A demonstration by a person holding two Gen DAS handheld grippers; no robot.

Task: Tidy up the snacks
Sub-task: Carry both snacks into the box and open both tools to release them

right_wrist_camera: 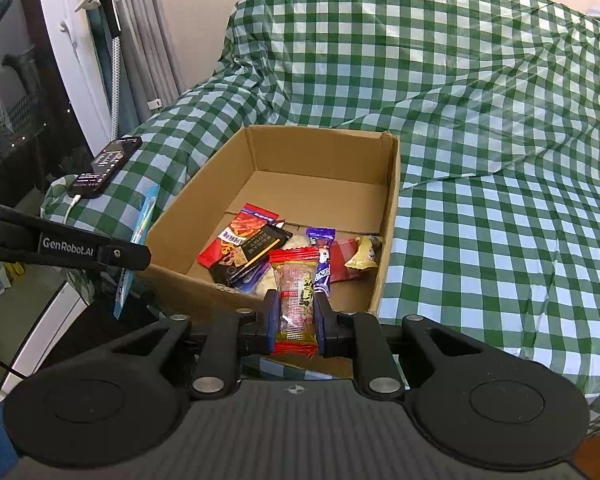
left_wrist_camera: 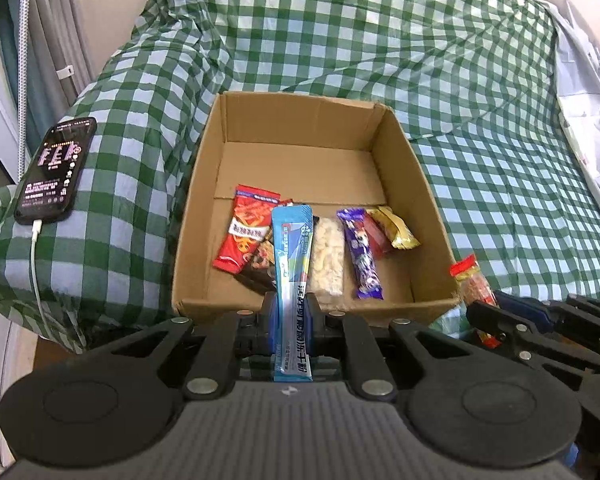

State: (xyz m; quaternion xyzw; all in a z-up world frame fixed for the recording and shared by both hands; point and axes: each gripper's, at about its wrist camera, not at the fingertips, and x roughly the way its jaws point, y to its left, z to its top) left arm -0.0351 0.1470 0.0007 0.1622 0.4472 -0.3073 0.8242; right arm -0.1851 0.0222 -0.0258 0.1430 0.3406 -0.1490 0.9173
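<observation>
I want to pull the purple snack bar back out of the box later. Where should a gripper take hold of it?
Grip the purple bar across its narrow width near the middle, coming straight down from above. It lies flat on the floor of the cardboard box, with the white puffed bar and red packet close on either side.

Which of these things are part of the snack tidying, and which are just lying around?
Part of the job:
- cardboard box with snack packets inside
- blue stick packet, held in the left gripper
- red-ended clear snack bar, held in the right gripper

Just lying about:
- phone on its charging cable
- checked cloth
</observation>
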